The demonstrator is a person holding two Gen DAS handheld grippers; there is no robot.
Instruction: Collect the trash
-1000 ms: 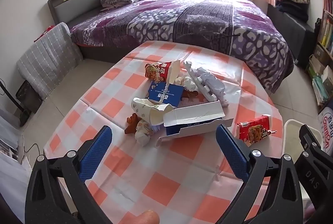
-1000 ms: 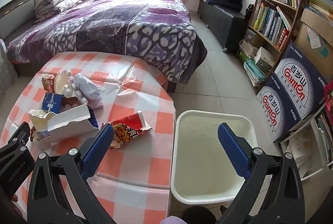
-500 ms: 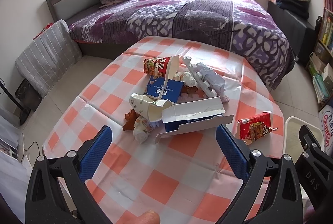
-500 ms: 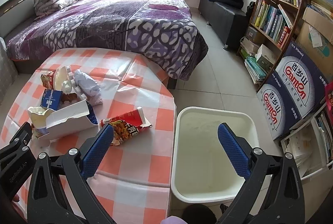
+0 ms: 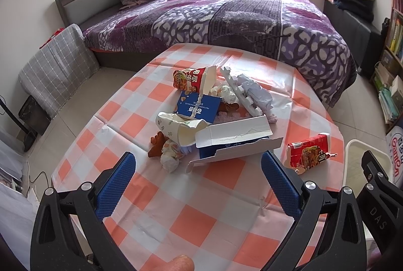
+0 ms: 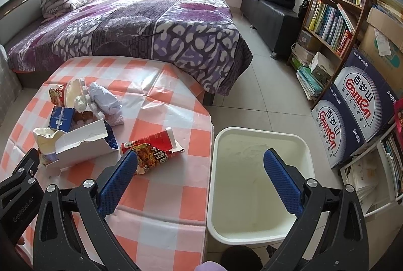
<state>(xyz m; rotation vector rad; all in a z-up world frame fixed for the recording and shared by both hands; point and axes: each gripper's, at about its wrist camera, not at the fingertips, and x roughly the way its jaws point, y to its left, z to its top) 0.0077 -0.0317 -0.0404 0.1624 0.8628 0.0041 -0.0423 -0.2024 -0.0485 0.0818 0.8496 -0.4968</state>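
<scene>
Trash (image 5: 209, 120) heaped mid-table on glossy orange-and-white checked tablecloth (image 5: 191, 225): torn white carton (image 5: 234, 137) with blue inside, crushed paper cup (image 5: 176, 128), flat blue box (image 5: 199, 107), crumpled tissue (image 5: 171, 157), jagged foam strip (image 5: 239, 94). Lower pieces half buried, hard to make out. Red snack wrapper (image 6: 153, 147) lying apart, near table edge, beside white plastic bin (image 6: 262, 233) on floor; bin's near rim cut off. Left gripper (image 5: 199, 185) gaping wide, holding nothing. Right gripper (image 6: 200, 177) likewise spread, empty, over table edge and bin.
</scene>
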